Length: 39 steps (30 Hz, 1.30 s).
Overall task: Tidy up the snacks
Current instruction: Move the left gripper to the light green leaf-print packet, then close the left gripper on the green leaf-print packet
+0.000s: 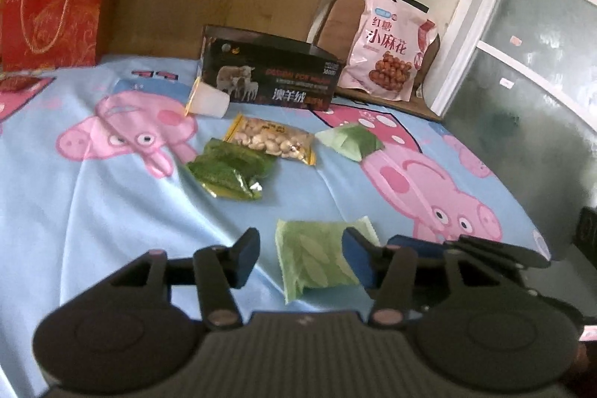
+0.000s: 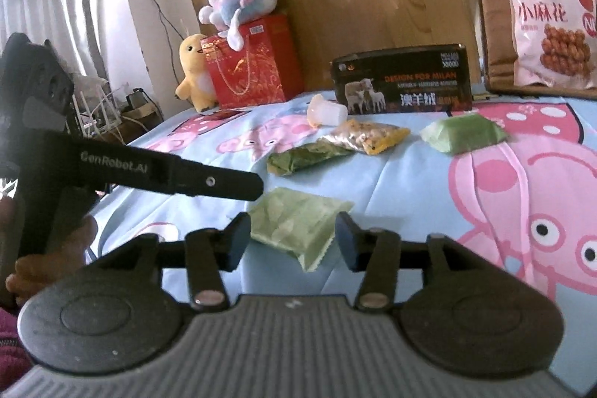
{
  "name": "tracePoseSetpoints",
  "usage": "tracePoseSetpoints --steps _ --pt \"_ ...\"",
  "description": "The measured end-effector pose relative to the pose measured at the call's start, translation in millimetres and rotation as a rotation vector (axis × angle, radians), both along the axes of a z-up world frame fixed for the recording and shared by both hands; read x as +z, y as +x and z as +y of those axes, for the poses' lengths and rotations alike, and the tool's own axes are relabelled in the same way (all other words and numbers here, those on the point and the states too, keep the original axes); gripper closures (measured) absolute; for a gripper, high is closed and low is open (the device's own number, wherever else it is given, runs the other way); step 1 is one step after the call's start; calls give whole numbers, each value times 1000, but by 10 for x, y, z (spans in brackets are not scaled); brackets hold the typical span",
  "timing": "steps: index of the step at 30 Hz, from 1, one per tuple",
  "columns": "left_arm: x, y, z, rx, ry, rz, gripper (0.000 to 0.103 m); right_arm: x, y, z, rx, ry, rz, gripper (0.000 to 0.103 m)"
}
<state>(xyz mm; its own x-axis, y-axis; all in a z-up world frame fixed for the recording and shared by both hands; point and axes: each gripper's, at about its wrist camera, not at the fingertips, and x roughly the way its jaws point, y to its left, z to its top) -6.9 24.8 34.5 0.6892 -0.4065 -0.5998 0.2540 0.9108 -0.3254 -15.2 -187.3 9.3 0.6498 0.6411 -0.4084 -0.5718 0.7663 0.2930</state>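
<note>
the bed sheet (image 1: 93, 211) is soft and creased, so anything on it can slide or sink when pushed. at its far edge lies a dark box (image 1: 272, 77), the likeliest place to gather the snacks, though that is a guess. a pink bag (image 1: 388, 55) leans on the chair beyond it. in front of the box lie a clear cup (image 1: 209, 101) on its side, a nut pack (image 1: 272, 138), a dark green pack (image 1: 227, 174) just beside it, and a pale green pack further right (image 1: 350, 140).

the nearest snack, a light green pack (image 1: 317, 260), lies flat on the sheet between both pairs of fingers. the left gripper (image 1: 302, 256) stands part open around it, pads not pressing. the right gripper (image 2: 293, 239) is likewise part open over the same pack (image 2: 294, 224), not gripping.

one tool should take it, the other back off. best to pinch a crimped edge, not the flat middle, and press lightly so the sheet is not caught.
</note>
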Motion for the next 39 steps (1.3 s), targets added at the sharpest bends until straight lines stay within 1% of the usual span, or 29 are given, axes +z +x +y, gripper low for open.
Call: tracePoseSetpoints --steps 2,6,9,13,15,20,22,24,27,33,39 --pt "-29 3 48 -9 -26 21 50 -10 -8 -4 -3 -5 -5 40" --pt "-61 -18 87 -32 -63 36 47 -63 -3 25 7 -38 5 40" --pt "-68 -7 73 -51 -77 43 46 -116 12 74 16 -63 20 40" --pt "-121 29 29 -80 -102 76 47 -130 -3 148 26 -88 2 40" --pt "-154 43 -3 -94 -111 96 48 -134 -15 175 30 -99 -8 40" --pt "-168 21 -54 -105 -102 92 49 -147 -33 214 36 -124 -27 41" --pt "-170 19 -69 -106 -101 91 49 -145 -36 229 34 -132 -36 42" --pt "-164 16 -95 -109 -94 87 49 -144 -51 248 29 -143 -48 45" --pt "-162 15 -137 -118 -83 82 49 -145 -49 245 20 -157 -57 46" --pt "-163 15 -191 -140 -84 85 49 -147 -79 191 -2 -153 -64 49" --pt "-175 20 -234 -153 -80 89 49 -167 -134 165 -25 -160 -72 49"
